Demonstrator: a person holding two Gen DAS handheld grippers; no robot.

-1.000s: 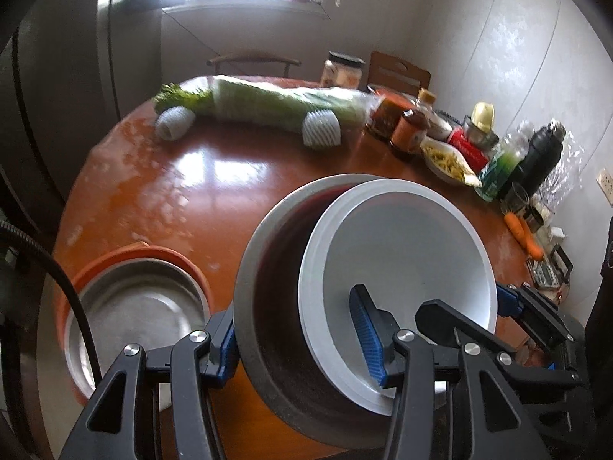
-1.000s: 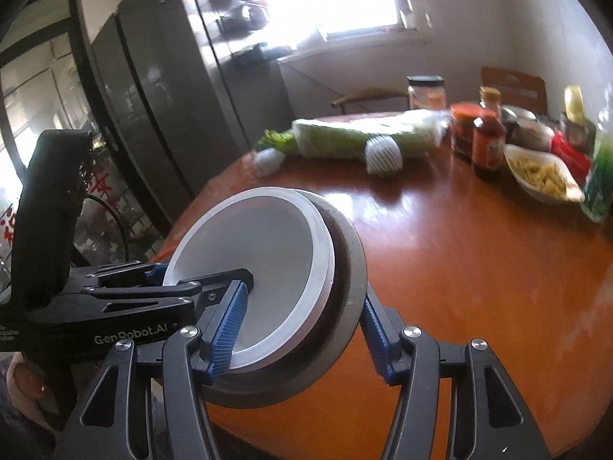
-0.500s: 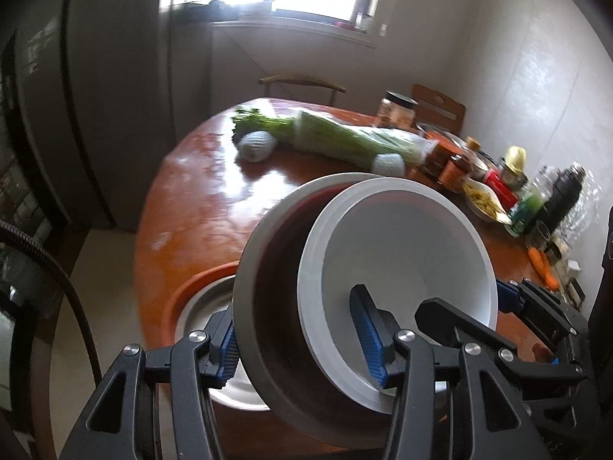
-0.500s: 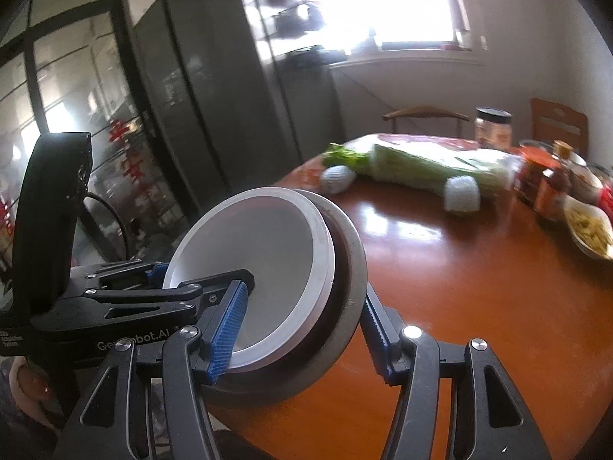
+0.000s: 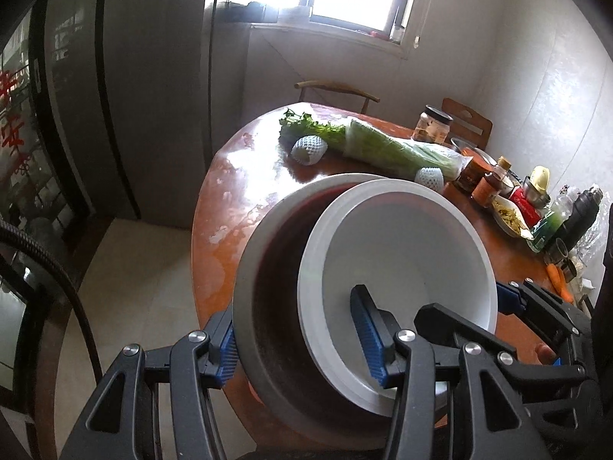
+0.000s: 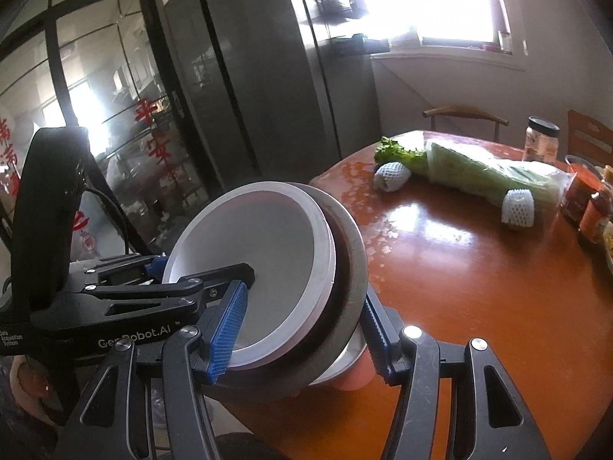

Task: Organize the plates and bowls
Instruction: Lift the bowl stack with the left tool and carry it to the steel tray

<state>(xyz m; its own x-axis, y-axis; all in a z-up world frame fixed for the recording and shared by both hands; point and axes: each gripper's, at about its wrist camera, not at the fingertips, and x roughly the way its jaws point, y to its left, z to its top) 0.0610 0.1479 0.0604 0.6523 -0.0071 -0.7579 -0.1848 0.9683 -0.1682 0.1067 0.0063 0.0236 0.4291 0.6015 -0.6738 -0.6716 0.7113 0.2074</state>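
A white bowl (image 5: 402,253) sits nested inside a larger grey bowl (image 5: 268,276); the stack is tilted and lifted above the near edge of the round wooden table (image 5: 245,207). My left gripper (image 5: 297,345) is shut on the stack's rim, one finger outside the grey bowl, one inside the white bowl. My right gripper (image 6: 302,333) is shut on the opposite rim of the white bowl (image 6: 253,268) and grey bowl (image 6: 345,268). Below the stack, a metal bowl in an orange one (image 6: 352,368) peeks out.
Bagged greens (image 5: 387,145) and two foam-netted fruits (image 5: 308,149) lie across the table's far side. Jars, bottles and a snack dish (image 5: 505,211) crowd the right. A dark fridge (image 6: 249,76) and glass door stand left; a chair (image 5: 333,90) is behind.
Both grippers have lifted the nested bowls up and back toward the table's near edge. The table and the metal bowl have dropped lower and farther in view.
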